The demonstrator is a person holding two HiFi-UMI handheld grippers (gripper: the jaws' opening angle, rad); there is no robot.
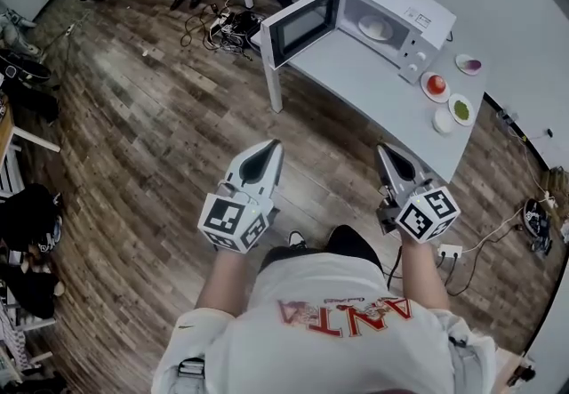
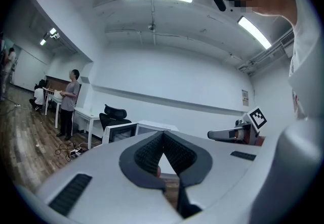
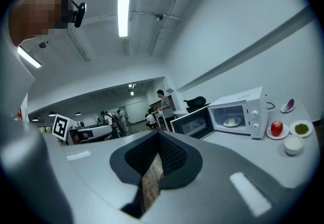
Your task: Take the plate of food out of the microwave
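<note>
Pre-reach: microwave (image 1: 404, 17) at 1 o'clock, door (image 1: 300, 26) open, plate of food (image 1: 373, 27) inside.
Left gripper (image 1: 266, 148) and right gripper (image 1: 388, 153) both pinched together, empty, held level and well short of the microwave, presumably for carrying.

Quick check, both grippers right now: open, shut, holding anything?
Left gripper: shut, nothing between the jaws.
Right gripper: shut, nothing between the jaws.

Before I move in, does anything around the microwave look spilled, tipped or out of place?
Nothing stands out. The microwave stands open, the plate of food sits flat inside, and the small dishes beside it on the table look tidy, nothing spilled.
</note>
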